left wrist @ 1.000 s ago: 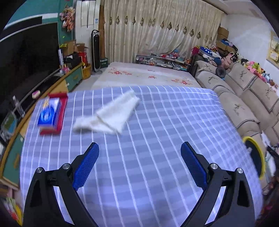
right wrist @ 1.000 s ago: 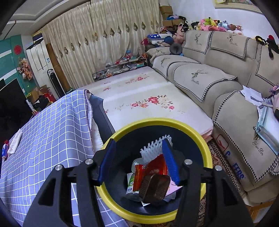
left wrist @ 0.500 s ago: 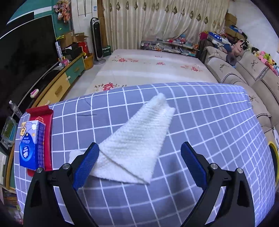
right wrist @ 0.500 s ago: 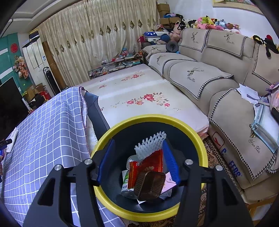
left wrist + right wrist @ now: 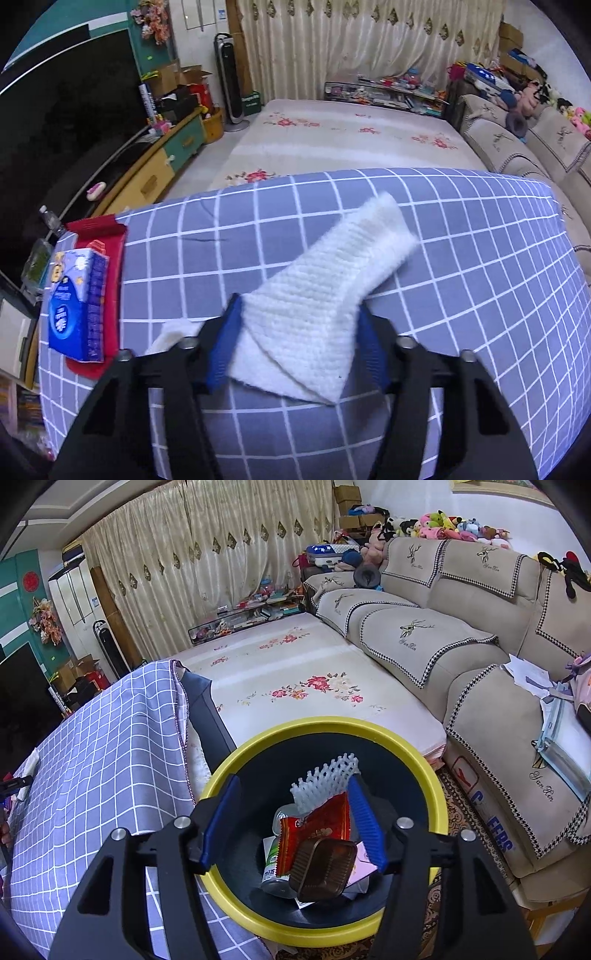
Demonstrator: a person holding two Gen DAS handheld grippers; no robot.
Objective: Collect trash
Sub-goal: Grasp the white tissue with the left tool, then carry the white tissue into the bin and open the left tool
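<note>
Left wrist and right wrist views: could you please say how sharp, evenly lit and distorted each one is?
Left wrist view: sharp, strong fisheye bowing of the purple checked tablecloth, dark corners, shadow under the white textured paper towel. Right wrist view: sharp, evenly lit, yellow-rimmed dark bin bulges.

A cloth (image 5: 325, 295) lies on the tabletop (image 5: 480, 295), a tissue pack (image 5: 75, 306) to its left. The bin (image 5: 439, 812) stands between tabletop and sofa (image 5: 480, 664), holding wrappers (image 5: 317, 830).
</note>
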